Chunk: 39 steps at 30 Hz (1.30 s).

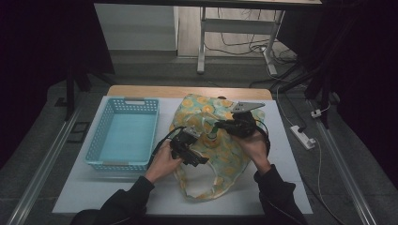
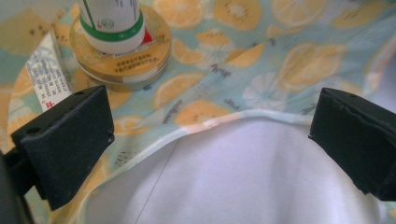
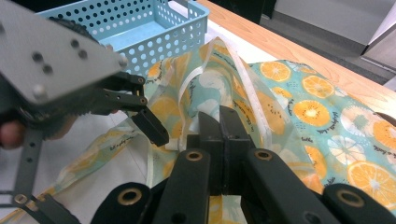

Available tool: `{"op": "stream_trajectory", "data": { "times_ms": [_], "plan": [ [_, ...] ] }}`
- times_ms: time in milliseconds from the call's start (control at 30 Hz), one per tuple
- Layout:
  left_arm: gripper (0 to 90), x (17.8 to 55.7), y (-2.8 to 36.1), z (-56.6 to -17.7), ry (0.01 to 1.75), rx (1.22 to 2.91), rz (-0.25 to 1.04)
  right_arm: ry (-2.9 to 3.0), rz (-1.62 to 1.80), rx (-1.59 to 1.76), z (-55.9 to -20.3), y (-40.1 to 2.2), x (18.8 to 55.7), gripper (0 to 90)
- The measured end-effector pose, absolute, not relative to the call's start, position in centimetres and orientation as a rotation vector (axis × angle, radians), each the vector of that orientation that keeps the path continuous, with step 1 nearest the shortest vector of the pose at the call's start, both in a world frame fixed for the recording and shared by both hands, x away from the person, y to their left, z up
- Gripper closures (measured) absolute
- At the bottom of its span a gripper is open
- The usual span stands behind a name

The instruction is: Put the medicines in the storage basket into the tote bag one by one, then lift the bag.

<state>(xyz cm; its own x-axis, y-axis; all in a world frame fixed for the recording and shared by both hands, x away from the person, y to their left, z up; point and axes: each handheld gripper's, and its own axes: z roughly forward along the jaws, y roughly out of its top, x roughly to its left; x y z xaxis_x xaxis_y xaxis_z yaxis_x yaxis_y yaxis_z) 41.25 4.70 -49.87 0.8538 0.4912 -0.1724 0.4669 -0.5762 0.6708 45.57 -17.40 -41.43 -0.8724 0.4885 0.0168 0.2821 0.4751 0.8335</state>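
Right gripper view: right gripper (image 3: 219, 119) pinches the bag (image 3: 299, 102) edge; left gripper (image 2: 210, 135) gapes wide over it.

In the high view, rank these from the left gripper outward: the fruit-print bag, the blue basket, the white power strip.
1. Fruit-print bag: directly under the left gripper.
2. Blue basket: beside it, on the table's left.
3. White power strip: on the floor, far right.
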Motion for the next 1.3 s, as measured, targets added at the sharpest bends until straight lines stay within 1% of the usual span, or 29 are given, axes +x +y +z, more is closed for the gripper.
{"op": "stream_trajectory", "data": {
  "times_ms": [100,433,567,700,733,800,833,1000,1067,1200,1267,1300],
  "plan": [
    [0.0,41.4,4.4,-50.4,0.676,2.304,0.057,2.499,1.349,0.664,-41.4,-17.4,45.6,90.0],
    [0.9,42.2,3.8,-52.0,0.629,2.351,0.03,2.499,1.347,0.672,-41.5,-17.4,45.7,90.0],
    [2.1,42.3,3.6,-52.7,0.615,2.395,0.062,2.501,1.345,0.675,-41.7,-17.5,45.8,90.0],
    [5.4,42.2,3.3,-53.1,0.596,2.44,0.11,2.501,1.344,0.676,-41.7,-17.5,45.8,90.0],
    [7.4,42.1,3.2,-53.2,0.593,2.454,0.14,2.499,1.347,0.677,-41.7,-17.5,45.8,90.0],
    [11.4,42.0,3.2,-53.1,0.582,2.456,0.142,2.497,1.348,0.678,-41.6,-17.5,45.8,90.0],
    [14.1,42.0,3.2,-53.0,0.578,2.456,0.141,2.498,1.348,0.678,-41.6,-17.6,45.8,90.0],
    [39.9,41.9,3.4,-52.5,0.597,2.448,0.138,2.498,1.348,0.676,-41.6,-17.5,45.8,90.0],
    [48.9,41.9,3.6,-52.5,0.613,2.438,0.135,2.499,1.346,0.673,-41.6,-17.4,45.7,90.0],
    [70.3,42.1,3.7,-52.4,0.647,2.427,0.135,2.498,1.346,0.675,-41.6,-17.4,45.7,90.0],
    [79.1,42.1,3.7,-52.4,0.638,2.431,0.132,2.499,1.347,0.675,-41.6,-17.4,45.8,90.0],
    [86.4,42.1,3.6,-52.4,0.632,2.432,0.132,2.499,1.346,0.676,-41.6,-17.4,45.7,90.0]
  ]
}}
